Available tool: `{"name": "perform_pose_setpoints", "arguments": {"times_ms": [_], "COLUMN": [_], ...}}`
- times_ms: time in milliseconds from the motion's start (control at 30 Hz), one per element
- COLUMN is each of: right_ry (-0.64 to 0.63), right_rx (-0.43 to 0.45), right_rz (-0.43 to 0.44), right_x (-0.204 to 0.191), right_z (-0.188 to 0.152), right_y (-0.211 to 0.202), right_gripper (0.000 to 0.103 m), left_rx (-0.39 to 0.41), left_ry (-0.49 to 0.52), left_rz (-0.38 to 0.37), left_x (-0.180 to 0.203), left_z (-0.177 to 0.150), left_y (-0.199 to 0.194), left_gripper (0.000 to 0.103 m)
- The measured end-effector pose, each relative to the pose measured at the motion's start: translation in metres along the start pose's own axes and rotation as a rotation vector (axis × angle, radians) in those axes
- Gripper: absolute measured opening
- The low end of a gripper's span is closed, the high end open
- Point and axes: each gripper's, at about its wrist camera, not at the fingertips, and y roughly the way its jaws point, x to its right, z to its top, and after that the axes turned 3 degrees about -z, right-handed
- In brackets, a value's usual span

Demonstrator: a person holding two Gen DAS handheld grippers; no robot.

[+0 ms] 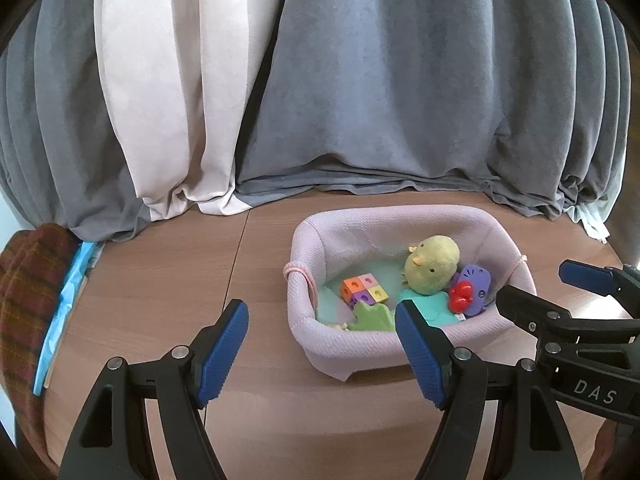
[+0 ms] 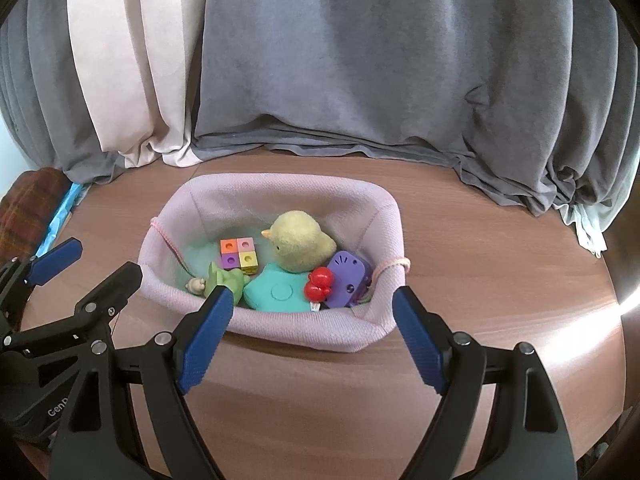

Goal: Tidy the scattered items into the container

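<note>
Nearest the lens in the left wrist view, the left gripper (image 1: pixel 322 320) has its blue-padded jaws spread wide with nothing between them, poised over bare wooden table (image 1: pixel 160 292) just in front of and to the left of the pink fabric basket (image 1: pixel 400 220); its right pad overlaps the basket's near rim in the view. Far left of the basket, at the table edge, sits a plaid cloth bundle (image 1: pixel 28 280) beside a strip of light blue material (image 1: pixel 64 300). Behind the basket hang grey curtains (image 1: pixel 400 80) and a pale cream one (image 1: pixel 160 80).

Inside the basket, from left to right: a small beige figure (image 2: pixel 196 285) at the near left corner, a green toy (image 2: pixel 228 280) next to it, a multicoloured cube (image 2: pixel 239 254) just behind, a teal pad (image 2: pixel 276 292) at the near middle, a yellow plush chick (image 2: pixel 300 242) leaning behind that, a red toy (image 2: pixel 319 283) and a purple toy (image 2: pixel 346 278) against the right wall. Every toy in view lies within the basket.

Right of the basket in the left wrist view, the right gripper (image 2: pixel 313 304) likewise stands with jaws parted and empty, hovering at the basket's near rim, its two pads straddling the front wall.
</note>
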Motion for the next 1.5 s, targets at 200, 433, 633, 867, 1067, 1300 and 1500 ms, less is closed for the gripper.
{"name": "perform_pose_setpoints", "arguments": {"times_ms": [200, 433, 633, 867, 1067, 1300, 1500], "right_ry": [0.004, 0.01, 0.017, 0.012, 0.006, -0.002, 0.003], "right_rx": [0.008, 0.014, 0.008, 0.012, 0.035, 0.058, 0.06], "right_rz": [-0.004, -0.004, -0.003, -0.01, -0.016, -0.029, -0.024], "right_x": [0.001, 0.002, 0.001, -0.001, -0.005, -0.008, -0.009], "right_z": [-0.009, -0.021, -0.033, -0.047, -0.058, -0.069, -0.077], "right_y": [-0.012, -0.021, -0.021, -0.023, -0.026, -0.032, -0.036], "right_gripper": [0.08, 0.08, 0.08, 0.08, 0.08, 0.08, 0.08], "left_rx": [0.007, 0.007, -0.002, -0.012, 0.0, 0.005, 0.011], "left_ry": [0.003, 0.005, 0.001, -0.004, -0.026, -0.032, -0.036], "left_rz": [0.004, 0.007, 0.008, 0.006, -0.008, -0.014, -0.016], "left_x": [0.004, 0.008, 0.008, 0.006, 0.001, 0.002, 0.003], "left_z": [-0.008, -0.02, -0.033, -0.045, -0.056, -0.066, -0.072], "left_y": [-0.012, -0.021, -0.024, -0.025, -0.028, -0.032, -0.037], "left_gripper": [0.072, 0.072, 0.072, 0.072, 0.072, 0.072, 0.072]}}
